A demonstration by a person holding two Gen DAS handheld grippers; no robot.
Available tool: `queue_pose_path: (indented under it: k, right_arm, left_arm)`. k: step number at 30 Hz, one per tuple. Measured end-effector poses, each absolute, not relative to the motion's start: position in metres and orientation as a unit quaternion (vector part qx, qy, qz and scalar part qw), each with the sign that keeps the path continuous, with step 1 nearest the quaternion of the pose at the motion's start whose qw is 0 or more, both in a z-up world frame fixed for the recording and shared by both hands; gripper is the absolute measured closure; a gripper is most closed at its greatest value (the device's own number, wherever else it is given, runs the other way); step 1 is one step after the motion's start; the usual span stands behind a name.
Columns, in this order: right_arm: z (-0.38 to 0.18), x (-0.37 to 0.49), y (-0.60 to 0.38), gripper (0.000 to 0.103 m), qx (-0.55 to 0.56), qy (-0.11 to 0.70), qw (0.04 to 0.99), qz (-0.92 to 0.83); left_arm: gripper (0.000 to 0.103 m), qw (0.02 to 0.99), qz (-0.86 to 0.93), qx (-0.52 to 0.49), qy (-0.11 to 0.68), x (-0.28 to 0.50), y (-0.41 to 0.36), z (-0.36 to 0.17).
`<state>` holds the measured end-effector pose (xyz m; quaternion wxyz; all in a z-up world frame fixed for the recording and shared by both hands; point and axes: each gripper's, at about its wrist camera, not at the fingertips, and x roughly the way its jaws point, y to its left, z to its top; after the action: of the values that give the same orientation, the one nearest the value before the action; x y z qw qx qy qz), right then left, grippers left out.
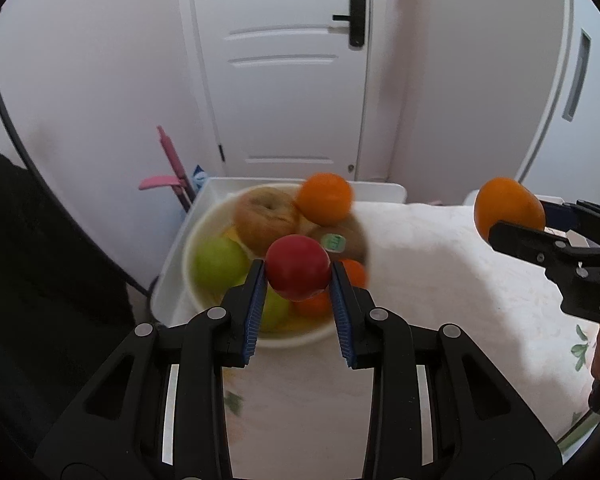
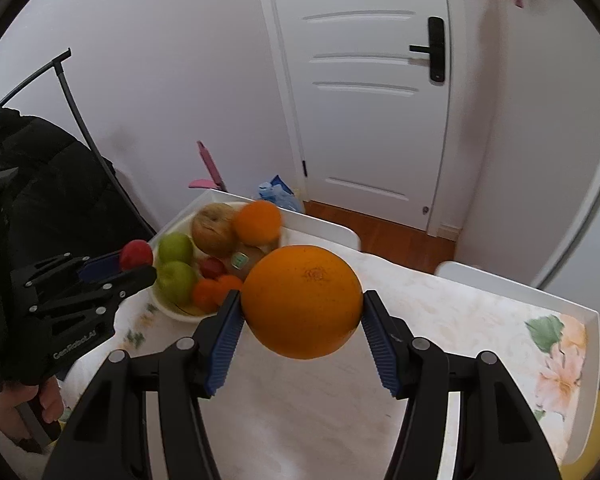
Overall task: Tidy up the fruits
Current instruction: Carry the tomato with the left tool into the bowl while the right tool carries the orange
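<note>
Left gripper (image 1: 298,276): closed on a red fruit (image 1: 297,266), blue pads pressing its two sides; the fruit is lifted clear, in front of the bowl in the left wrist view.
Right gripper (image 2: 302,312): closed on a big orange (image 2: 302,301), pads against both sides, jaws standing fairly wide around it; the orange is up in the air above the cloth.
Bowl (image 1: 300,338): white, round, near the desk's far left corner, piled with fruit.
Bowl contents: two green apples (image 2: 175,248), a brown russet fruit (image 1: 265,218), a second orange (image 1: 327,198) on top at the back, a kiwi (image 1: 346,242) with a green sticker, small orange fruits (image 2: 216,290) at the near side. Some are blurred.
Desk (image 2: 456,308): white with a raised rim, covered by a pale cloth (image 1: 440,280) with a flower print at the right edge.
Grippers, relation: well apart; the right one is seen at the right edge of the left wrist view, the left one at the left edge of the right wrist view.
Hand (image 2: 32,400): partly visible under the left gripper's handle.
Background: white door (image 1: 284,64) with a black handle, pink item (image 1: 172,172) leaning on the wall beyond the desk's far left corner.
</note>
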<state>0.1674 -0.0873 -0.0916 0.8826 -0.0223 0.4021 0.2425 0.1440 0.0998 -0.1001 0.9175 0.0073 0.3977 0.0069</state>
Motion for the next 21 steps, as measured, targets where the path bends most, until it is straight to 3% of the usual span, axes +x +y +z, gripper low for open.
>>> queue_pose_path:
  k: [21]
  right_arm:
    - [-0.115,0.201,0.000,0.048,-0.021,0.421,0.871,0.254]
  left_arm:
    - [0.067,0.909,-0.006,0.018,0.416,0.222,0.190,-0.142]
